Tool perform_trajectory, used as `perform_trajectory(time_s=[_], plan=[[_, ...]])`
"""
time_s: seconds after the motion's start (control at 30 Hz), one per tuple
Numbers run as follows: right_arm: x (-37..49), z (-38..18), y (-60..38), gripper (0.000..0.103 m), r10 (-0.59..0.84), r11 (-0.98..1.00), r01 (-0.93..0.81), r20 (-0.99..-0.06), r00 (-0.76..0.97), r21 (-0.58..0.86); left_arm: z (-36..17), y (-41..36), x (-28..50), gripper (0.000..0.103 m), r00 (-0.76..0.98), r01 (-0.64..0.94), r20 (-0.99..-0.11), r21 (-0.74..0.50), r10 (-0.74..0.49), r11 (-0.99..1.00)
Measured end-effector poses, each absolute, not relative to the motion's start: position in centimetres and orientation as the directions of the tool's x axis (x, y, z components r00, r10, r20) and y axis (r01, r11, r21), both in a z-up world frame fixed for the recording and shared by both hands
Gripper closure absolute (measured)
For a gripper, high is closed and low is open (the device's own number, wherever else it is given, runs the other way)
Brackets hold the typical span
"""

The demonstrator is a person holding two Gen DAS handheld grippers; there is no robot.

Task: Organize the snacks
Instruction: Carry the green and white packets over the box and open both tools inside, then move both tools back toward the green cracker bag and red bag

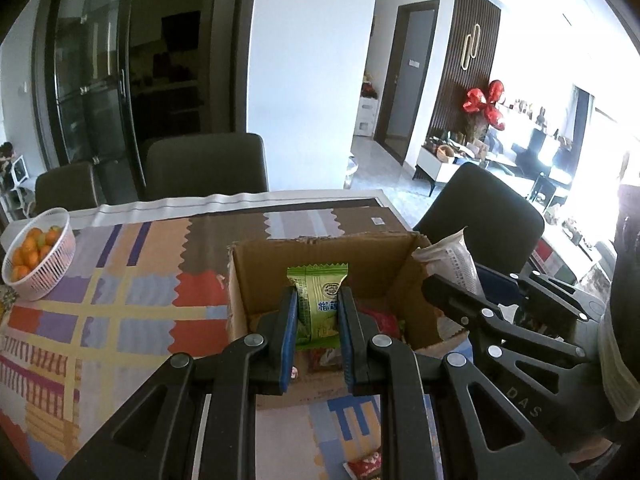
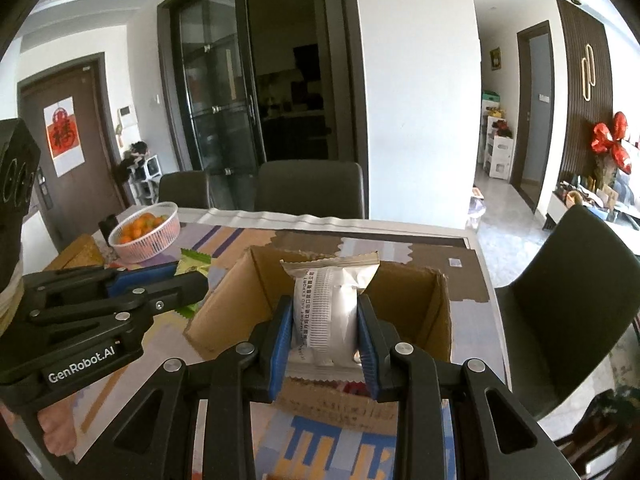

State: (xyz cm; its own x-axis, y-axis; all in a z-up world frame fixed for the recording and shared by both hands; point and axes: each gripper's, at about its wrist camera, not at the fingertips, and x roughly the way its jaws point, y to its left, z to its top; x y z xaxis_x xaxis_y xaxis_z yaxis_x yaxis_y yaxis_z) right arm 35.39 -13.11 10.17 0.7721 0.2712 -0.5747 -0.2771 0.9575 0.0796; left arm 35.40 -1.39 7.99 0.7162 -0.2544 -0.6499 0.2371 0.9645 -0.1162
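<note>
While my left tool (image 1: pixel 318 316) pinches a green packet (image 1: pixel 318 304), my right tool (image 2: pixel 322 330) clamps a silver packet (image 2: pixel 330 308). Both sit mid-frame over the open box (image 2: pixel 432 320), I judge for sorting.

The left wrist camera is sitting just behind the left tongs (image 1: pixel 318 308), looking forward and down along them, close over the box (image 1: pixel 256 276) on the table (image 1: pixel 120 280). The right tongs (image 1: pixel 448 280) are showing to the right of the left ones. The right wrist camera is looking the same way from behind the right tongs (image 2: pixel 325 316), equally near, with the left tongs (image 2: pixel 188 276) entering from their left. Both views are sharing the box (image 2: pixel 224 312), the table (image 2: pixel 460 264), the basket (image 1: pixel 40 256) (image 2: pixel 146 234) beyond and left of the tongs, the chairs (image 1: pixel 206 168) (image 2: pixel 310 190) behind the table, and the glass doors (image 1: pixel 92 80) (image 2: pixel 216 92).
</note>
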Motion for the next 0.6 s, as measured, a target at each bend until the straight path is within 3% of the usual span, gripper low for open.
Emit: perform_trajectory(time_s=[0.27, 0.33, 0.4, 0.43, 0.6], plan=[[37.9, 9.0, -13.3, 0.071, 0.241, 0.963, -0.264, -0.605, 0.759, 0.053, 6.7, -2.4, 38.1, 0.082, 0.682, 0.253, -0.682, -0.121, -0.265, 0.96], [38.2, 8.7, -13.6, 0.07, 0.238, 0.964, -0.258, -0.608, 0.757, 0.055, 6.4, -2.6, 38.6, 0.077, 0.684, 0.246, -0.683, -0.117, -0.258, 0.962], [38.5, 8.4, -13.8, 0.057, 0.233, 0.966, -0.252, -0.605, 0.762, 0.055, 6.2, -2.7, 38.4, 0.066, 0.693, 0.233, -0.681, -0.098, -0.236, 0.968], [38.6, 8.3, -13.8, 0.044, 0.224, 0.968, -0.244, -0.608, 0.762, 0.051, 6.2, -2.7, 38.1, 0.062, 0.7, 0.229, -0.676, -0.089, -0.228, 0.969], [37.7, 8.2, -14.4, 0.043, 0.197, 0.974, -0.222, -0.594, 0.78, 0.031, 6.0, -2.5, 36.7, 0.061, 0.714, 0.233, -0.667, -0.064, -0.215, 0.97]])
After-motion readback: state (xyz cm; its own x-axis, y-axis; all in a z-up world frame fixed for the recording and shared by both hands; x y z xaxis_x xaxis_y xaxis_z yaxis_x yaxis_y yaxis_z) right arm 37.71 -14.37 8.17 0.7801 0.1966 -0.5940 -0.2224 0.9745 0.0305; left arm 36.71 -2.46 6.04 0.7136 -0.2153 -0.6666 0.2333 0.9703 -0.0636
